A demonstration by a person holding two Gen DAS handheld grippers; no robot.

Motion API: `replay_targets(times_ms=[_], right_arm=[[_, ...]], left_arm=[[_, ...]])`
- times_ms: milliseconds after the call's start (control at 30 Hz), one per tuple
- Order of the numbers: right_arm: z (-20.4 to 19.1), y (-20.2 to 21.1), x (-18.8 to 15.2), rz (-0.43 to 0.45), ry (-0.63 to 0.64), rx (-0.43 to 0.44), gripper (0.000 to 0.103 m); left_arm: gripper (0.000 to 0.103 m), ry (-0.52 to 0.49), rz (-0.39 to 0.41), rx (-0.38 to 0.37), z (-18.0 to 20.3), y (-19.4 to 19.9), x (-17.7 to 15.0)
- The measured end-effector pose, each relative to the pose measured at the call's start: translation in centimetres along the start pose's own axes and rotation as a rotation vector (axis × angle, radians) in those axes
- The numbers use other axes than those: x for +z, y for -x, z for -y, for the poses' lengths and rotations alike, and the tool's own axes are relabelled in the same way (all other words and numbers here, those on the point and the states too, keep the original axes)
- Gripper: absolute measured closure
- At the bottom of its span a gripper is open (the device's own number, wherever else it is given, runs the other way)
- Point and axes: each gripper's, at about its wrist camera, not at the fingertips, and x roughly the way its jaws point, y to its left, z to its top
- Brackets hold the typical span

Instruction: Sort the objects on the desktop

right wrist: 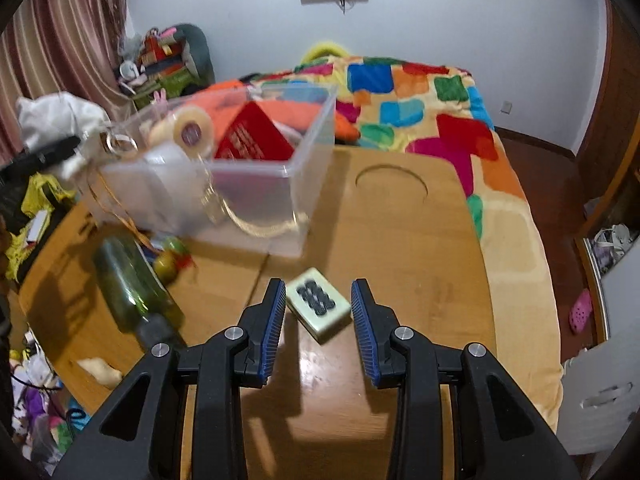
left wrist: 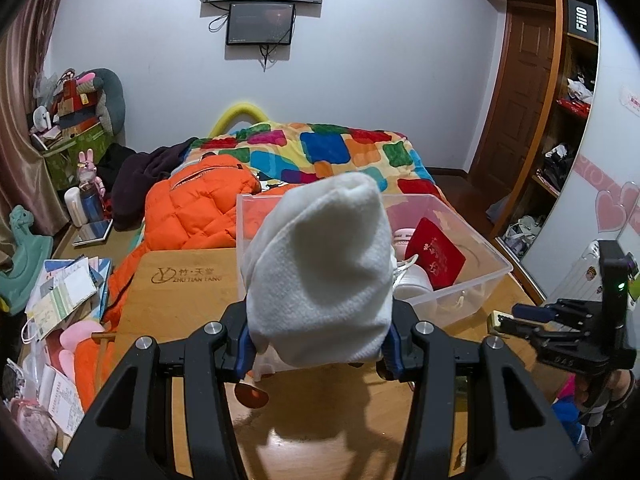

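With the left gripper [left wrist: 318, 344] clamped on the white cloth [left wrist: 320, 272] just short of the clear plastic bin [left wrist: 472, 240], the right gripper [right wrist: 319, 320], jaws wide around the mahjong tile [right wrist: 319, 309] on the wooden table [right wrist: 420, 240], should centre before closing

Patchwork quilt [left wrist: 320, 148] on bed, orange jacket [left wrist: 196, 208] beside; wall screen [left wrist: 260, 24].
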Motion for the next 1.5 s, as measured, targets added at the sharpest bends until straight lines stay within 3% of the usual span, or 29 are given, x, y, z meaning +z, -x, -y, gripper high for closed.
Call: replay_targets(times_ms=[233, 333, 433, 600, 1033, 1500], right_arm=[[-0.7, -1.2, -0.2, -0.027, 0.029, 0.013, 0.071], [-1.0, -1.2, -0.4, -0.01, 0.042, -0.004, 0.072], [-0.6, -1.1, -0.3, -0.004, 0.006, 0.016, 0.081], [-0.1, 0.1, 0.3, 0.037, -0.029, 0.035, 0.081], [-2.0, 4.7, 5.1, 0.196, 0.023, 0.065, 0.081], [-3.3, 1.8, 8.6, 0.187, 0.058, 0.106, 0.081]], left_arm=[[0.053, -0.007, -0.003, 0.001, 0.5, 0.2, -0.2], [0.053, -0.007, -0.003, 0.002, 0.6, 0.2, -0.2], [0.053, -0.007, -0.003, -0.001, 0.7, 0.2, -0.3], [0.053, -0.008, -0.001, -0.001, 0.6, 0.0, -0.2], [0.053, -0.024, 0.017, 0.007, 0.5, -0.8, 1.4], [0.053, -0.027, -0.016, -0.001, 0.1, -3.2, 1.8]])
